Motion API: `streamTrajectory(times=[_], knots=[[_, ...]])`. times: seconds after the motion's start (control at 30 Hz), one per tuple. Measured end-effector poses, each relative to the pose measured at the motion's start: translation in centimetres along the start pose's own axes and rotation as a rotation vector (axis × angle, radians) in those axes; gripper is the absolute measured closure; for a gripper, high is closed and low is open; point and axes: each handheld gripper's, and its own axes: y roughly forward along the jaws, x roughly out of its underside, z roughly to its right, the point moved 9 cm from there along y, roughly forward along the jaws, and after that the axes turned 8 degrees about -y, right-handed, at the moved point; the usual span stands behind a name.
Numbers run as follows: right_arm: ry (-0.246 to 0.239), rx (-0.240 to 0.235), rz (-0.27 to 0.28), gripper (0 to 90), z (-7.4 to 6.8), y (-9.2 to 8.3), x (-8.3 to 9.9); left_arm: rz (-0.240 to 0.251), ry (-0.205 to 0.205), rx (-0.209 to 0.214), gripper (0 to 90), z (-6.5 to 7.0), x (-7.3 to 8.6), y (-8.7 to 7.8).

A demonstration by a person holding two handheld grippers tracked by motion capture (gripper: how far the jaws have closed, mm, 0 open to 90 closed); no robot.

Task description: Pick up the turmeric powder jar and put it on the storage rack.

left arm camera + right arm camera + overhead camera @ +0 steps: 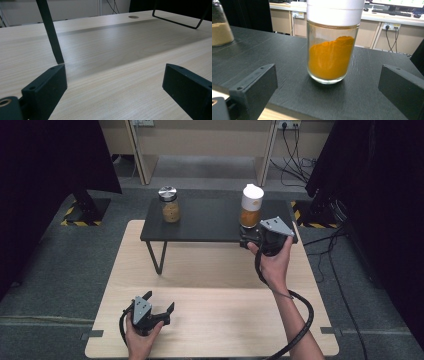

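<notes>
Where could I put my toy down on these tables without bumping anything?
Best spot: the bare black shelf between the tan jar and the orange jar. The wooden table is also bare between the left gripper and the person's right forearm. It is crowded by the orange jar, where the open right gripper waits.

Two jars [169, 205] [251, 206], one black shelf [210, 222], two grippers [155, 307] [248, 239]

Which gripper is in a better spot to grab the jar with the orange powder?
The right gripper. It is open at the black shelf's edge, facing the orange powder jar. The left gripper sits open, low over the wooden table.
</notes>
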Motion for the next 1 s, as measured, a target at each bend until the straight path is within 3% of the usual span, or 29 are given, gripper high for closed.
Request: streamTrajectory(times=[0.43,1.0], knots=[[0.006,-0.023,0.023,2.4,-0.9,-2.4,2.0,0.001,-0.001,-0.001,4.4,0.0,0.0,0.0],[0.038,-0.028,0.025,2.3,-1.2,-5.1,6.2,0.008,0.001,-0.003,4.4,0.1,0.1,-0.1]])
